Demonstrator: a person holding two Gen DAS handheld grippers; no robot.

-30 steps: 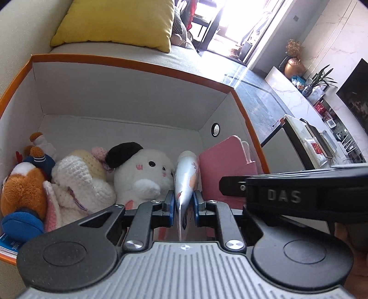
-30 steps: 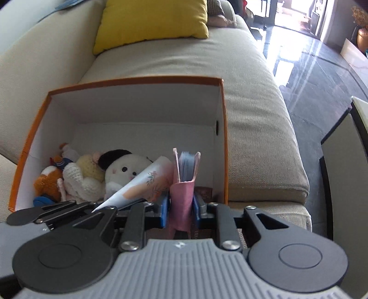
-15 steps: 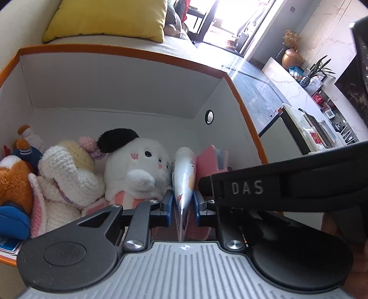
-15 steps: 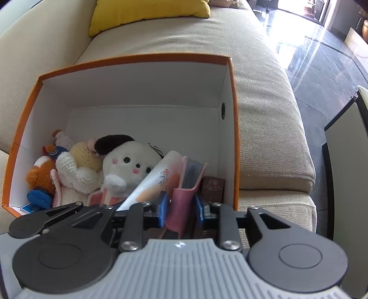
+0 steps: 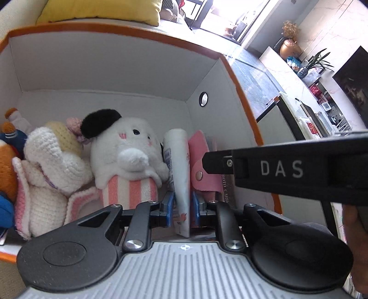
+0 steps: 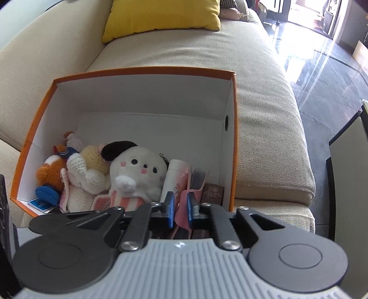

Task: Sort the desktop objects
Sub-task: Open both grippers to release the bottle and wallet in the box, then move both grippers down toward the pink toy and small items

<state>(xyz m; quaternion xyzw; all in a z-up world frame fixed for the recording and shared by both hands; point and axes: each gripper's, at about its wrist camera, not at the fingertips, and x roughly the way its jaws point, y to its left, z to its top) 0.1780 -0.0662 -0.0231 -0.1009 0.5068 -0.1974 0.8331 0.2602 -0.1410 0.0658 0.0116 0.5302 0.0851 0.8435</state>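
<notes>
my left gripper point(image 5: 181, 205) has its blue pads pinching a white printed tube point(image 5: 179, 165), which stands nearly upright between the jaws and reaches forward and up from them. the tube sits inside the orange-rimmed box point(image 5: 128, 66), toward its right end. just left of my left jaws is the white plush with the black ear point(image 5: 125, 149), its pink-striped base touching the tube's side. further left of that is a cream crochet toy point(image 5: 49, 165), and beyond it an orange and blue plush point(image 5: 7, 161) at the box's left wall. just right of the left jaws a pink snap pouch point(image 5: 201, 161) stands against the tube.

my right gripper point(image 6: 180, 208) is pinching the lower edge of that pink snap pouch point(image 6: 184, 202), jaws closed in on it with the fabric folded between the pads. the pouch stands in the near right corner of the box point(image 6: 142, 71), with cards showing in its open top ahead of the jaws. just right of the right jaws a dark brown booklet point(image 6: 212, 192) stands against the box's right wall. just left of them is the tube point(image 6: 174, 177), then the white plush point(image 6: 135, 170).

the box rests on a beige sofa point(image 6: 264, 115), with a yellow cushion point(image 6: 161, 16) well beyond the jaws.
</notes>
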